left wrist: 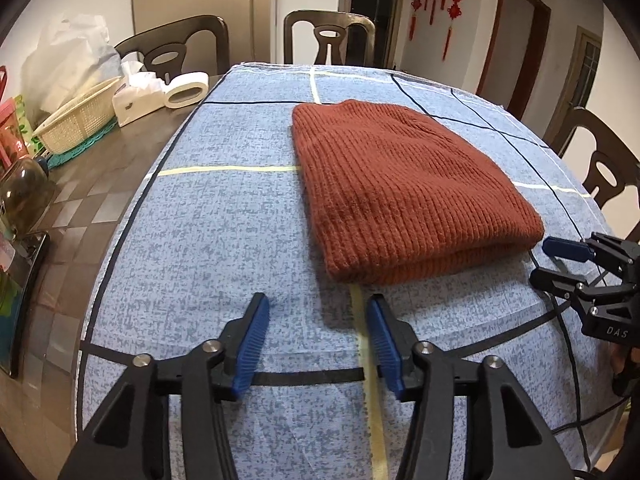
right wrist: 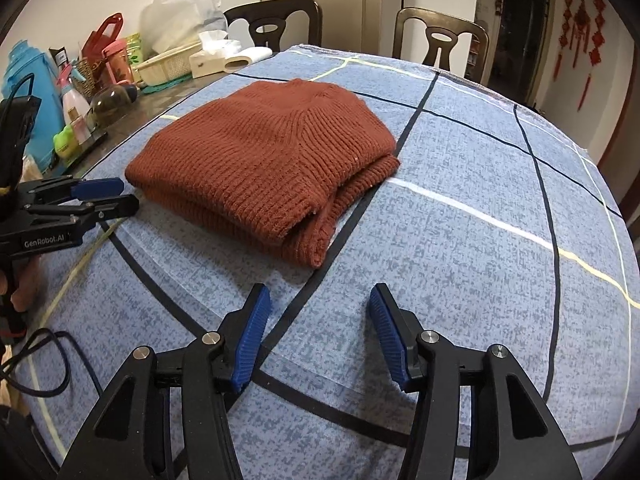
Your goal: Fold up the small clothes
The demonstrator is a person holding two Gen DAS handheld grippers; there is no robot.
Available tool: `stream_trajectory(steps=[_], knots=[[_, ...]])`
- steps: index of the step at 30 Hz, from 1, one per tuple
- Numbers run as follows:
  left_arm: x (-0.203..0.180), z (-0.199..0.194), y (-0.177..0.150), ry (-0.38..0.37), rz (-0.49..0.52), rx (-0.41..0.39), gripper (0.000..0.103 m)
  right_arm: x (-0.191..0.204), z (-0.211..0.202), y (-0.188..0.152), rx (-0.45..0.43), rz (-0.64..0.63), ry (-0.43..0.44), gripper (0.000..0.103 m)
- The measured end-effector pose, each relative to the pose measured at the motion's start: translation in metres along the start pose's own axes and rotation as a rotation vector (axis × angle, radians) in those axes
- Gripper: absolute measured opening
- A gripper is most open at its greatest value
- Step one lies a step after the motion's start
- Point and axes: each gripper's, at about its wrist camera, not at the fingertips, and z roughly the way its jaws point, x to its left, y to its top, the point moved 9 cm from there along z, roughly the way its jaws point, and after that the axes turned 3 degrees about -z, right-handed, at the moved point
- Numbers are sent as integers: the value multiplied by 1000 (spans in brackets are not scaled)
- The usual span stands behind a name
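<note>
Blue checked tablecloth (left wrist: 224, 216) | folded rust sweater (left wrist: 400, 188) | dining chairs (left wrist: 328, 36) | both fingers open

left wrist: low, near, faces sweater (left wrist: 404, 188) | right wrist: same, opposite corner

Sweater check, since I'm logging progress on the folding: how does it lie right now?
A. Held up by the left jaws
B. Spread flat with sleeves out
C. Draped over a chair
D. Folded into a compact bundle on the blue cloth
D: the sweater lies folded in stacked layers on the blue cloth, with both grippers open and clear of it.
</note>
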Motion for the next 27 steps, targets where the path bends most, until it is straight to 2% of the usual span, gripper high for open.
stream_trajectory(steps=[4,17,27], knots=[[-5,2,0,2,28,8,66,1,0,0,0,-2,4,57],[-5,3,0,10,37,13,72,-1,2,-1,10,-5,-9,67],[-6,4,-1,15,38,14,74,-1,2,-1,10,-4,-8,67]])
